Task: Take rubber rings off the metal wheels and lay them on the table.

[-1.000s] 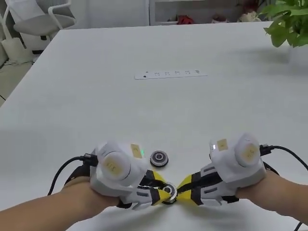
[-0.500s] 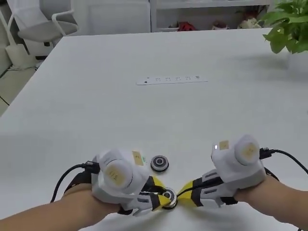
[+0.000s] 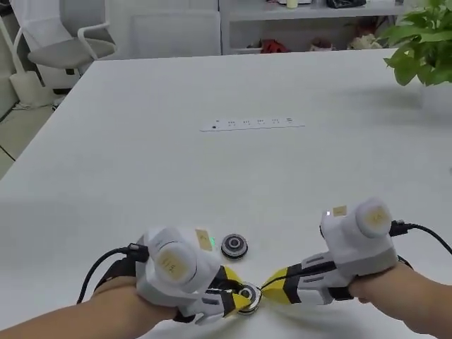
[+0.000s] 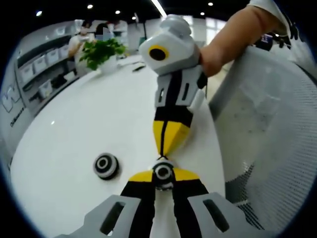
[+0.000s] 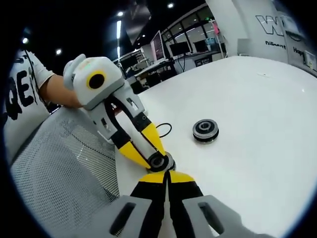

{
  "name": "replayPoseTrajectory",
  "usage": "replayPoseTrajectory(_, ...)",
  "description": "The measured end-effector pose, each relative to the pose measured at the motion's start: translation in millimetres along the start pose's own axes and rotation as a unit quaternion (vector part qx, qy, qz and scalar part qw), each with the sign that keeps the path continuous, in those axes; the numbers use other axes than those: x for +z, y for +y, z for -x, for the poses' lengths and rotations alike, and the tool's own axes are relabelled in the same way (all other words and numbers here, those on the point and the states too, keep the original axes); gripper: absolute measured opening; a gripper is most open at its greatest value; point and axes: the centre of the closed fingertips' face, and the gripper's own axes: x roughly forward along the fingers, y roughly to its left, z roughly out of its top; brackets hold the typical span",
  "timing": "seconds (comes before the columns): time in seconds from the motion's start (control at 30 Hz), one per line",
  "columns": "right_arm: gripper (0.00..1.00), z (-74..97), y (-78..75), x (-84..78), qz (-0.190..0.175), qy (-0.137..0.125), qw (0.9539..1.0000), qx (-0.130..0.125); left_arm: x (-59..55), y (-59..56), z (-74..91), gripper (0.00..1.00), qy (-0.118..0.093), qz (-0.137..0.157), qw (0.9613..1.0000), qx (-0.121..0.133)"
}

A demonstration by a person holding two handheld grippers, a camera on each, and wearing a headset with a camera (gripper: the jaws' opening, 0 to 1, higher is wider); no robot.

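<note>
at the near edge of the tabletop [image 3: 212, 176], the left hand-held gripper [image 3: 236, 296] is clamping a metal wheel [image 3: 247, 292] while the right hand-held gripper [image 3: 265, 291], jaws pinched together, is meeting its rim from 3 o'clock, a second wheel [image 3: 234, 246] lying at 12 o'clock.

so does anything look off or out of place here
Nothing stands out. The left gripper is shut on one wheel, with the right gripper at its rim. The second wheel lies flat on the table.
</note>
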Motion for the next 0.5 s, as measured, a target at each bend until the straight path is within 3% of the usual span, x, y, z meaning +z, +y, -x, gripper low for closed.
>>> replayPoseTrajectory(0.5, 0.00, 0.5, 3.1, 3.6, -0.037, -0.016, 0.9991, 0.014, 0.4, -0.3, 0.2, 0.12, 0.002, 0.004, 1.0000, 0.001)
